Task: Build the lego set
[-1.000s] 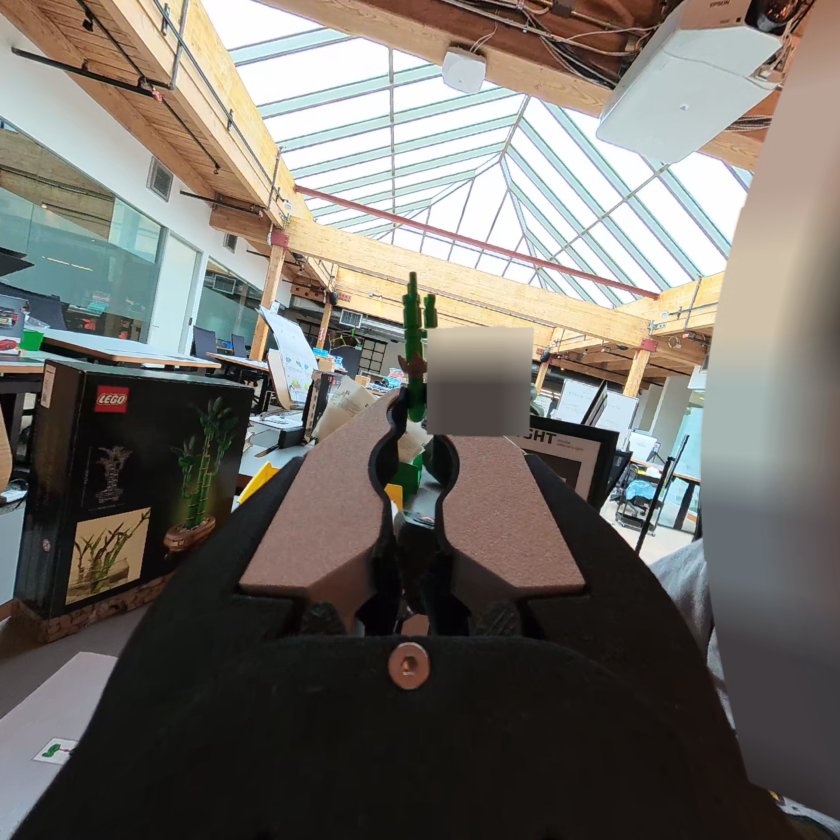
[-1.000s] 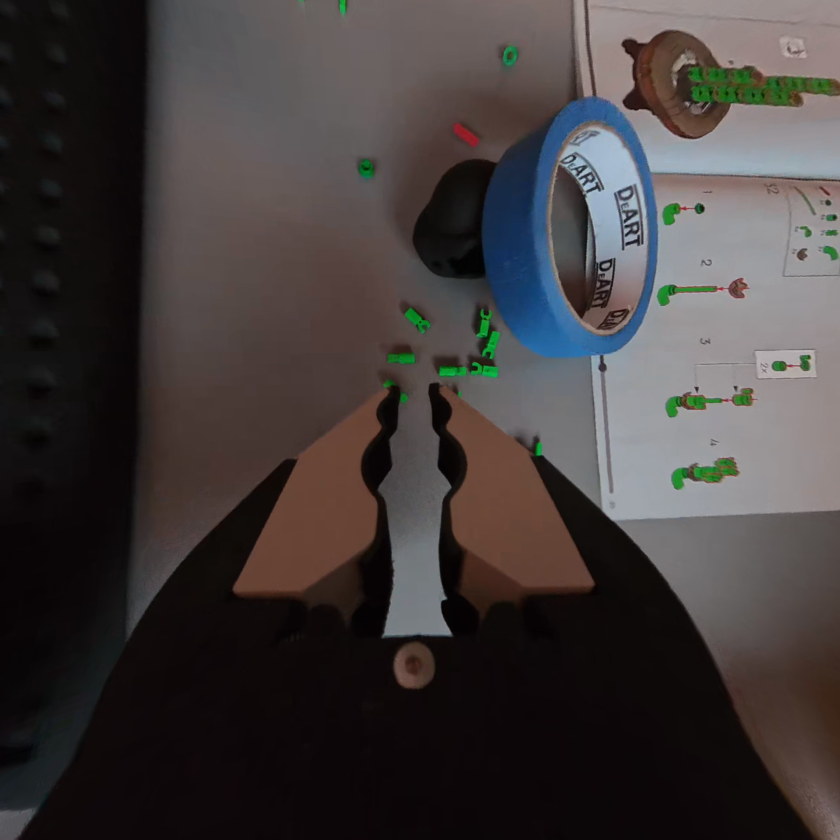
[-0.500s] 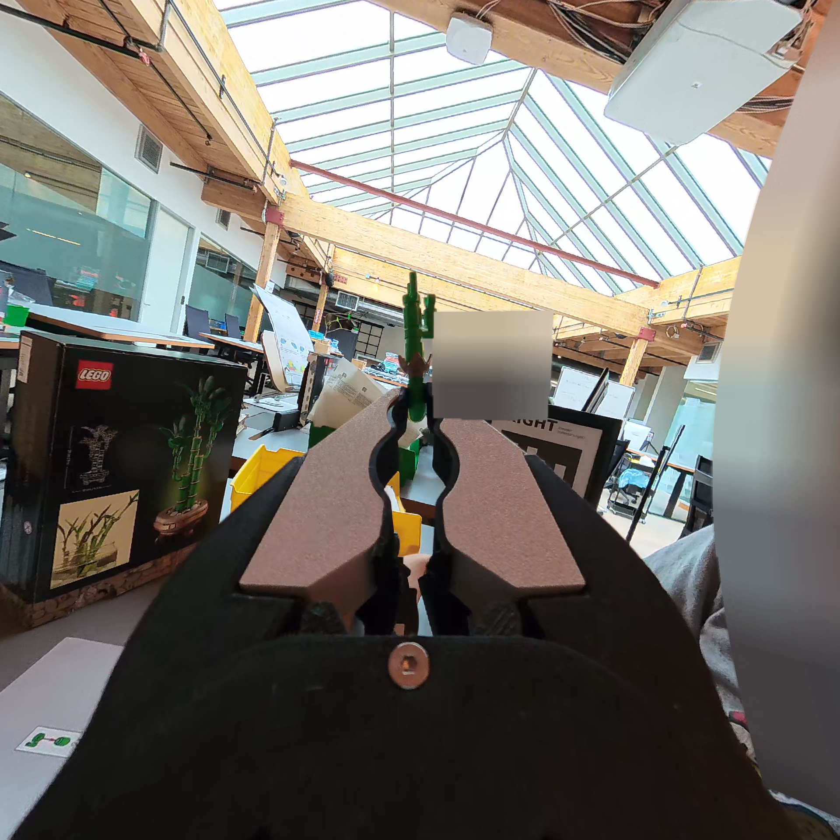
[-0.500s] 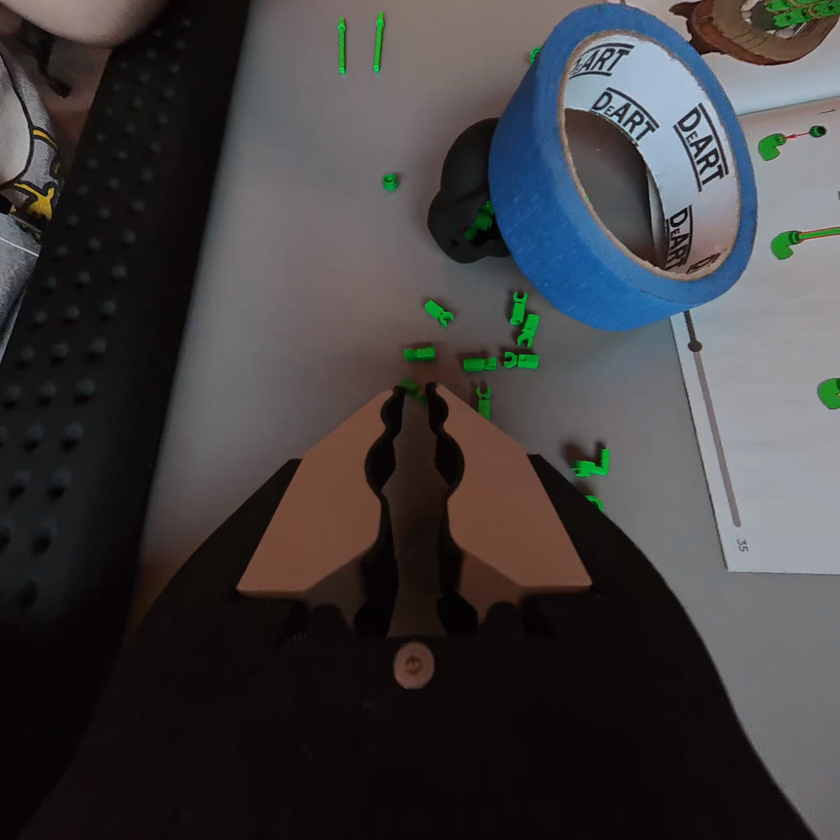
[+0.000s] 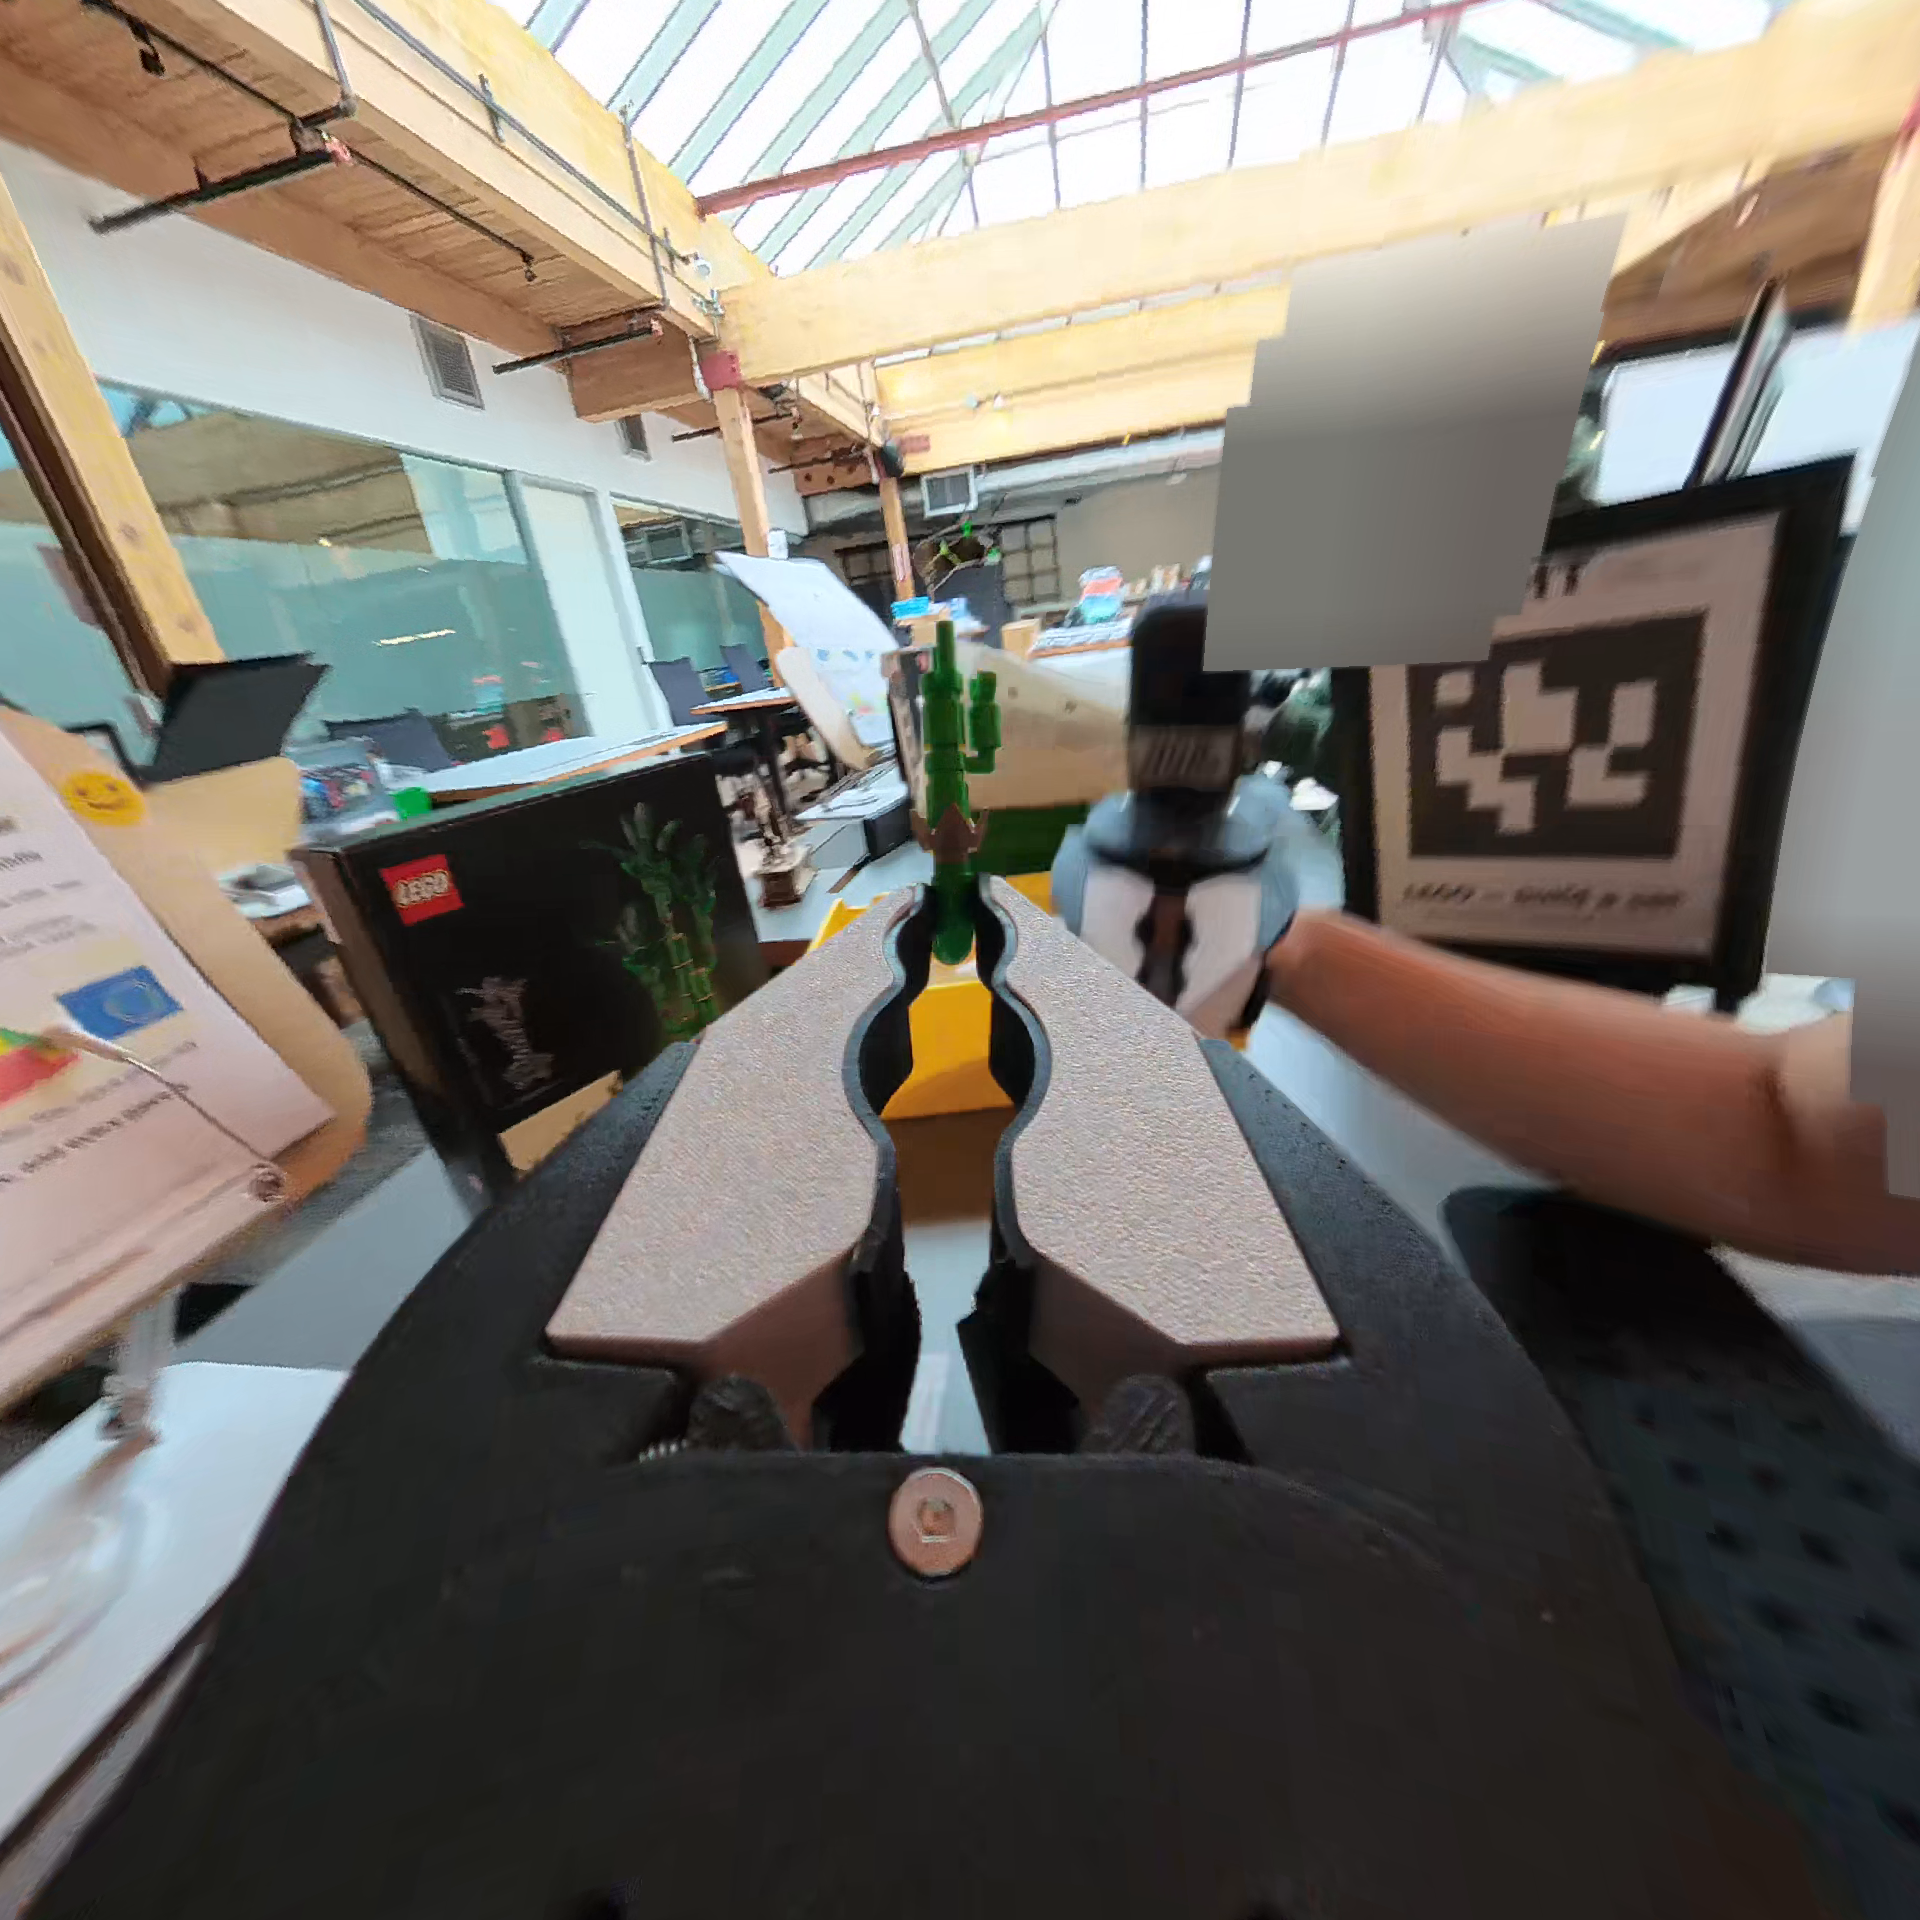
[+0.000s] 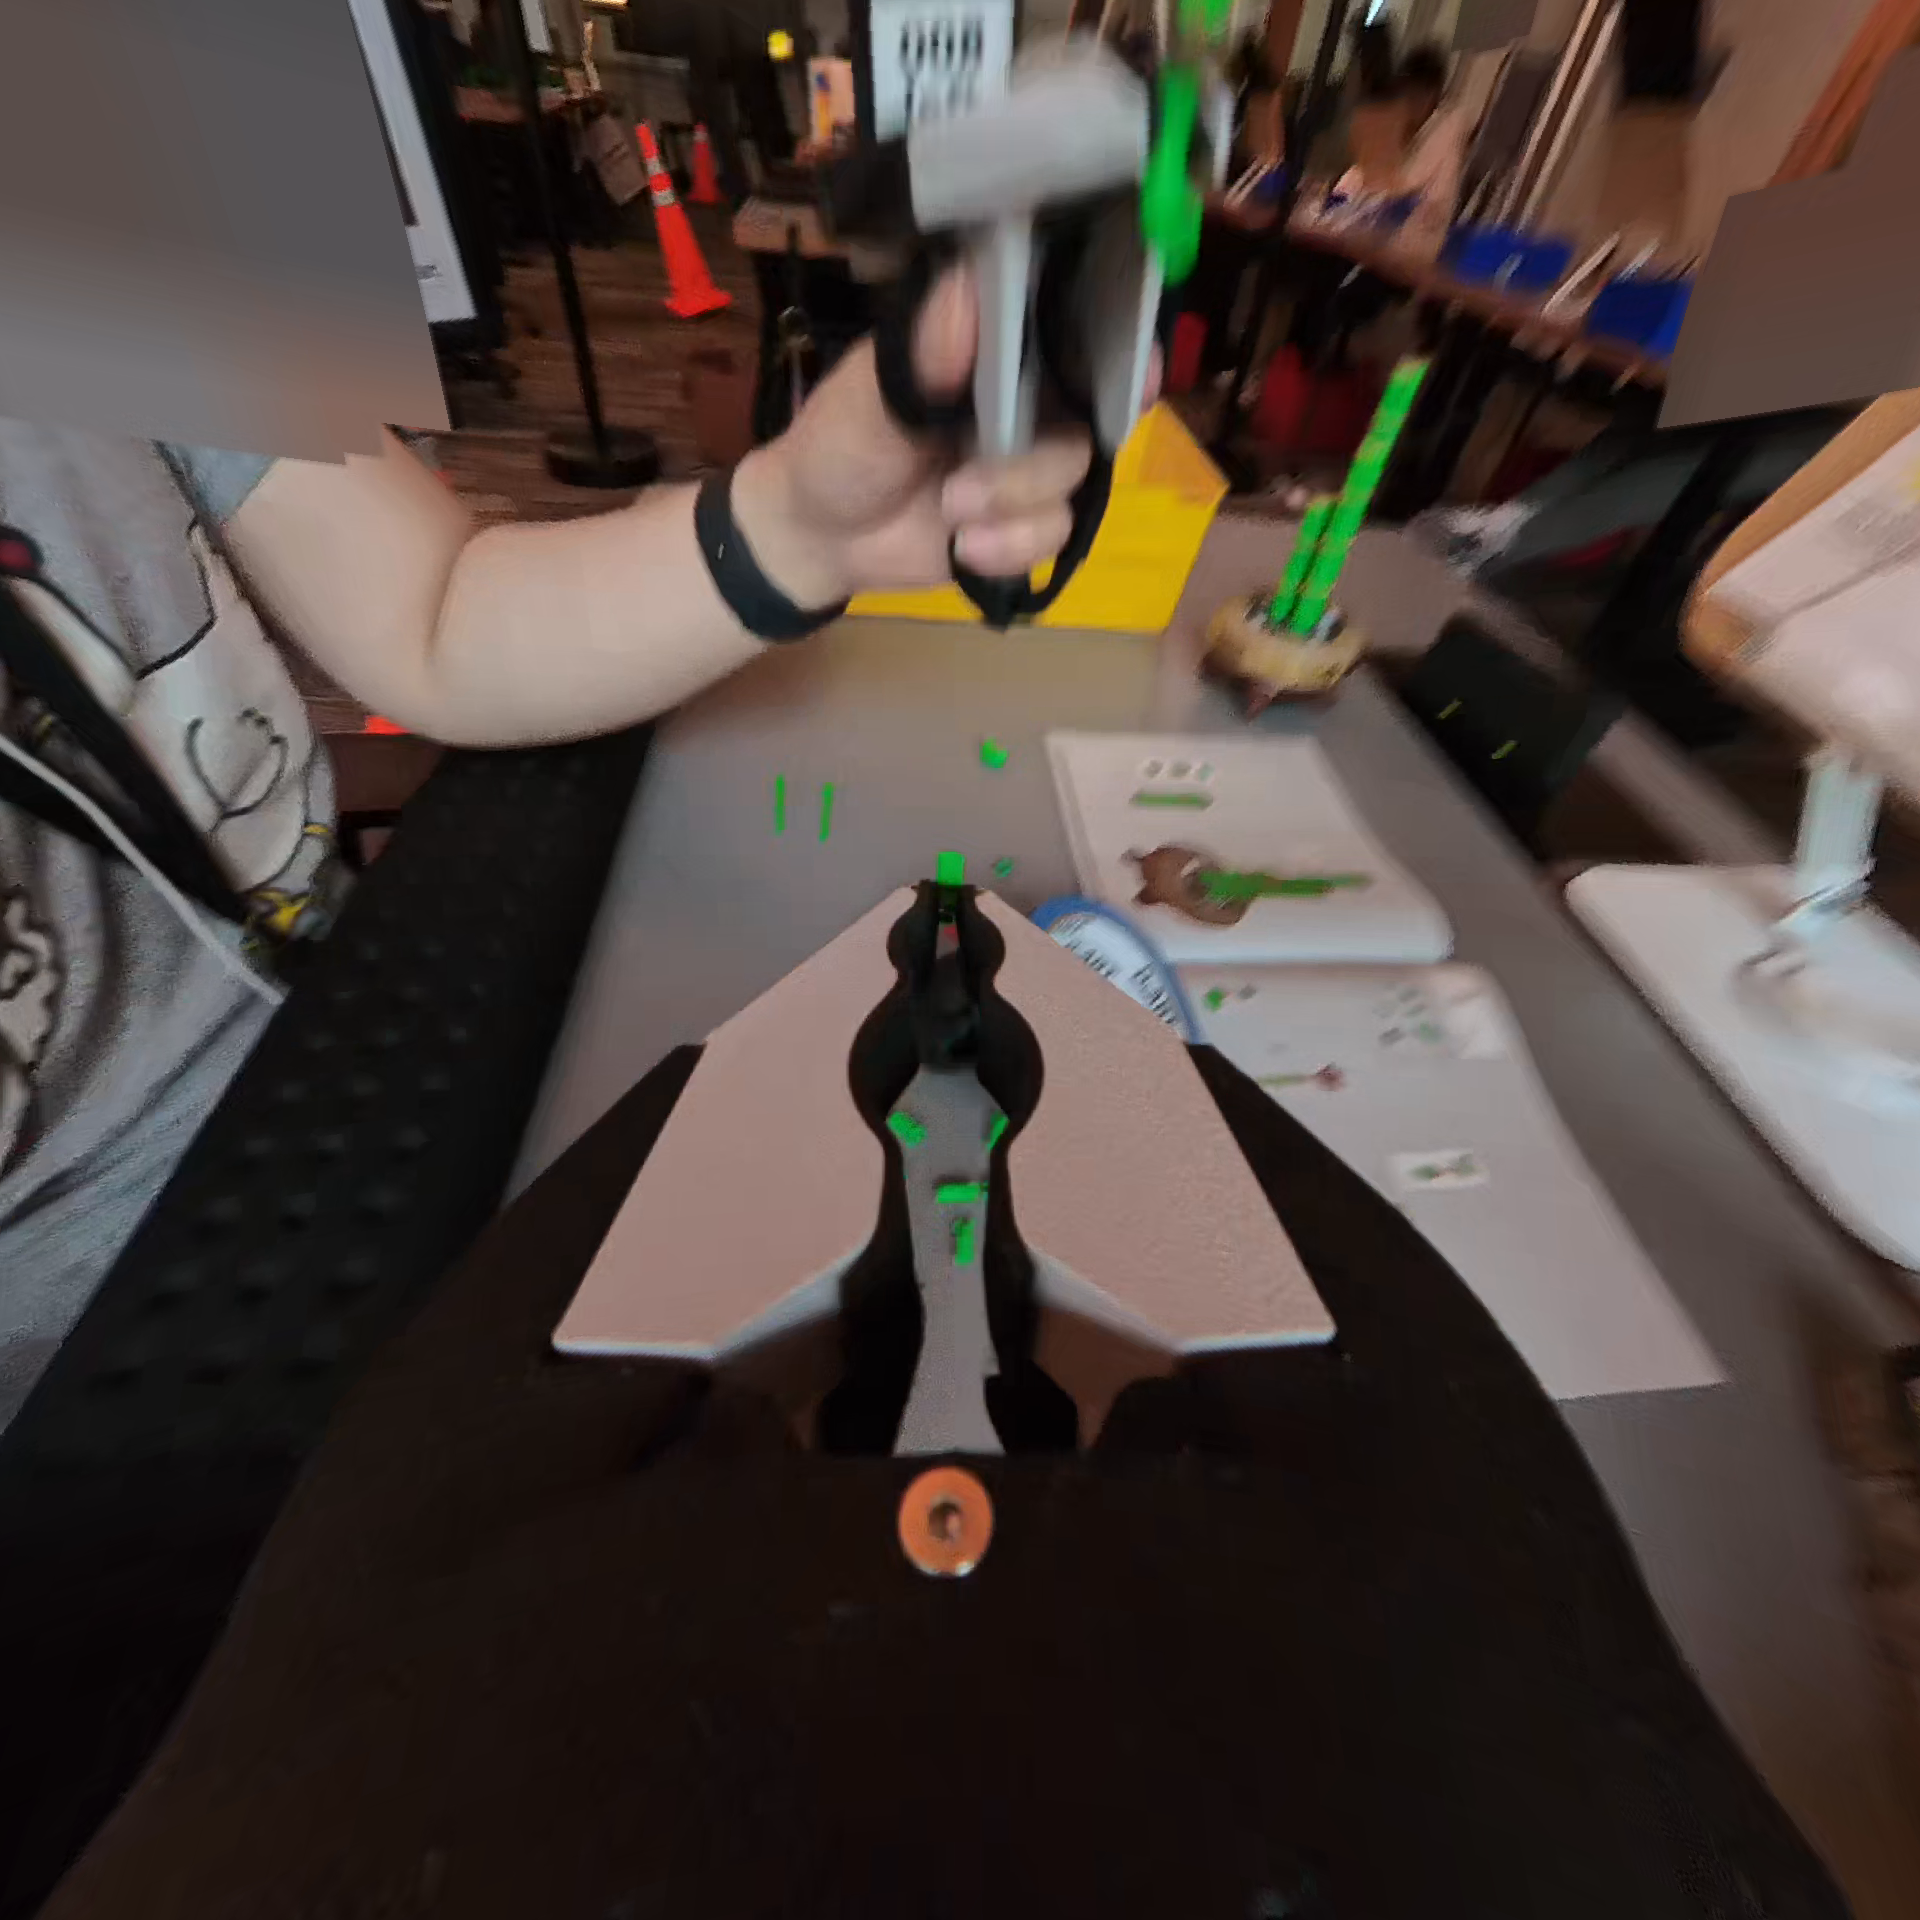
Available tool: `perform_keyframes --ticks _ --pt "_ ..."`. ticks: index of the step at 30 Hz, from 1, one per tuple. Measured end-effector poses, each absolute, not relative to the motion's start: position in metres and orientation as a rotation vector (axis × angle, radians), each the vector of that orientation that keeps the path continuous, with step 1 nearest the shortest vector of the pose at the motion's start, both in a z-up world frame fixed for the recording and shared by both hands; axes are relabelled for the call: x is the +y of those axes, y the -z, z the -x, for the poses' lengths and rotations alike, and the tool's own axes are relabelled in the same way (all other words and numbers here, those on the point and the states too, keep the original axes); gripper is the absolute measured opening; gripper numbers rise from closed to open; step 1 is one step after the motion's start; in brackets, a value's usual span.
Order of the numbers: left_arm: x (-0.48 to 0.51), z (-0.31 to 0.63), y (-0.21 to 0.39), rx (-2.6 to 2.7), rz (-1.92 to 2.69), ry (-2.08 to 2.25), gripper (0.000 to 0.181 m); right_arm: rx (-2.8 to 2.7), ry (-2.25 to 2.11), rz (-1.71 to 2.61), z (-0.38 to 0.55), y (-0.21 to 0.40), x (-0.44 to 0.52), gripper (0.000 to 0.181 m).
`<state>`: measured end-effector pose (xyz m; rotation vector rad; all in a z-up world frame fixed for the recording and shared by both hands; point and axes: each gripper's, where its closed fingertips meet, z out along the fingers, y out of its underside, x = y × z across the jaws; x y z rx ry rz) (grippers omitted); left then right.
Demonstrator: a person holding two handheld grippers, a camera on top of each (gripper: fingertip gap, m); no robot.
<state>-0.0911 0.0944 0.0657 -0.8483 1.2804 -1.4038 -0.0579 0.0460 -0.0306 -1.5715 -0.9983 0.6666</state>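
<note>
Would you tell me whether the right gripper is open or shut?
Shut: the right gripper has its tips pinched on a small green piece, lifted above the table.

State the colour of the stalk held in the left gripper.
Green stalk with a brown collar; left wrist view.

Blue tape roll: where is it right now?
Right wrist view: the blue tape roll is mostly hidden behind the right gripper's right finger, on the grey table at the near-left edge of the instruction booklet.
</note>
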Motion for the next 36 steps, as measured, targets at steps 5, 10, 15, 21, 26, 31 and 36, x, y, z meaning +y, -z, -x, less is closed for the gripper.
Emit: perform_keyframes --ticks 5,10,15,21,26,31,36 --pt "0.082 0.08 -0.049 1.386 0.777 1.181 0.004 -1.081 -0.239 1.386 0.058 -0.065 0.04 0.001" --pt "0.069 0.074 -0.04 1.45 0.752 1.185 0.005 -1.08 -0.05 1.395 0.045 -0.105 0.043 0.001" --pt "0.062 0.073 -0.027 1.538 0.818 1.291 0.005 -1.146 0.023 1.424 0.049 -0.078 0.042 0.0" --pt "0.058 0.075 0.006 1.755 1.058 1.431 0.005 -1.223 -0.027 1.551 0.045 -0.051 0.044 0.001" --pt "0.051 0.075 0.019 1.837 1.133 1.48 0.006 -1.272 -0.142 1.661 0.043 -0.027 0.04 0.001" --pt "0.045 0.076 0.026 1.896 1.178 1.507 0.006 -1.319 -0.204 1.744 0.045 -0.01 0.037 0.001" --pt "0.043 0.078 0.031 1.937 1.203 1.492 0.006 -1.344 -0.277 1.788 0.048 0.0 0.035 0.001"
